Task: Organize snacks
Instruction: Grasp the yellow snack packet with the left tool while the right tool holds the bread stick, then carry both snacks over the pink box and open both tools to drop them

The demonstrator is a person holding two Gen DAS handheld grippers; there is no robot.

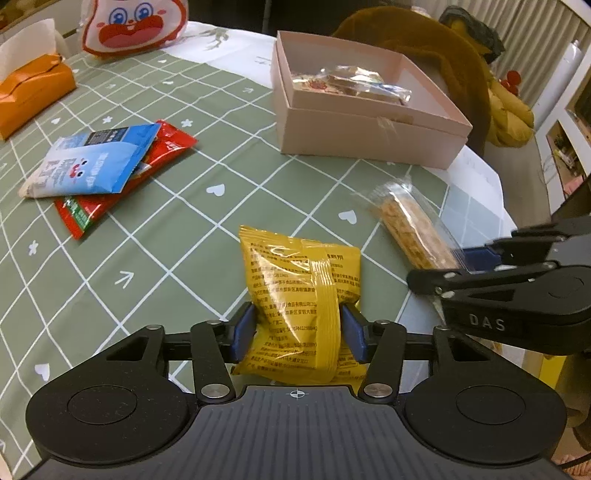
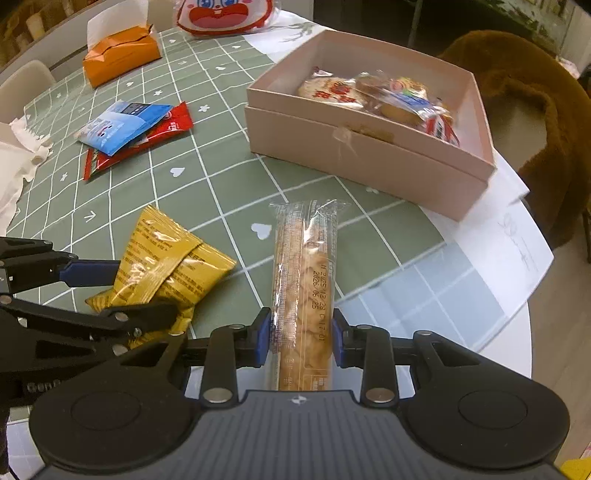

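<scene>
My left gripper (image 1: 298, 332) is shut on a yellow snack packet (image 1: 301, 295), which also shows in the right wrist view (image 2: 166, 266). My right gripper (image 2: 301, 343) is shut on a clear-wrapped cracker bar (image 2: 304, 295), seen in the left wrist view (image 1: 413, 232) just right of the yellow packet. A pink open box (image 2: 369, 155) with several wrapped snacks inside stands beyond both grippers; it also shows in the left wrist view (image 1: 369, 129). A blue packet (image 1: 88, 166) lies on a red packet (image 1: 110, 199) at the left.
A green checked tablecloth (image 1: 166, 240) covers the table. An orange tissue pack (image 1: 33, 92) and a cartoon-face bag (image 1: 133, 26) sit at the far left. A brown-covered chair (image 2: 524, 103) stands behind the box. The table's edge (image 2: 524, 317) is close on the right.
</scene>
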